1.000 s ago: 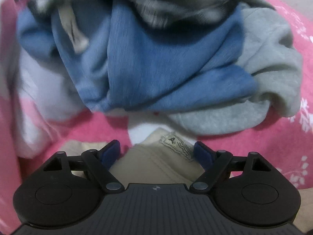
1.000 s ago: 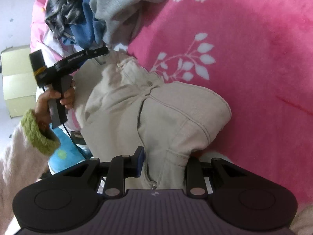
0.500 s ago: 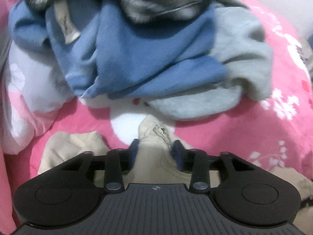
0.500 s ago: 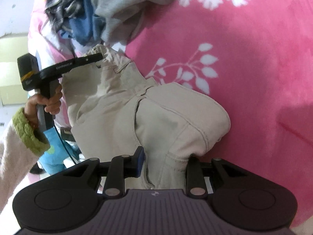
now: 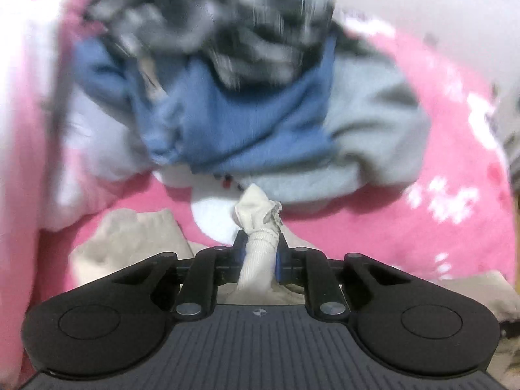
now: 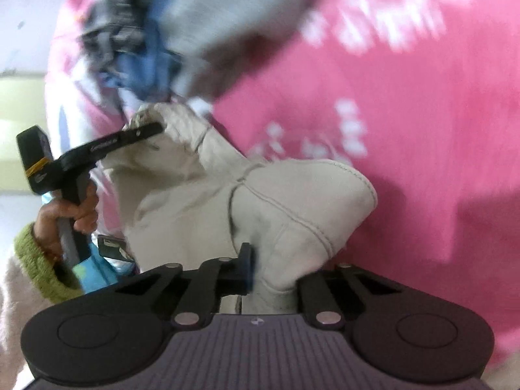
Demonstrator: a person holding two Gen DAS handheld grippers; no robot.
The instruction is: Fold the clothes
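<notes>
Beige trousers (image 6: 260,195) lie bunched on a pink blanket (image 6: 406,113) and are lifted at two places. My left gripper (image 5: 260,243) is closing, its pads pinching a bunched corner of the beige trousers (image 5: 258,227), which sticks up between them. From the right wrist view the left gripper (image 6: 152,128) grips the waistband end, held by a hand (image 6: 74,214) with a green cuff. My right gripper (image 6: 276,260) is closing on a thick fold of the same trousers, and cloth hides its right finger.
A heap of clothes sits beyond on the blanket: a blue garment (image 5: 243,113), a grey sweatshirt (image 5: 373,130) and a black-and-white plaid piece (image 5: 227,32). The pink blanket (image 5: 422,227) has white leaf prints. A pale floor (image 6: 19,16) shows at left.
The left gripper's jaws went from wide apart to pinched on the trouser corner and lifted it off the blanket. The right gripper squeezed tighter on its fold and rose a little. Both views blur.
</notes>
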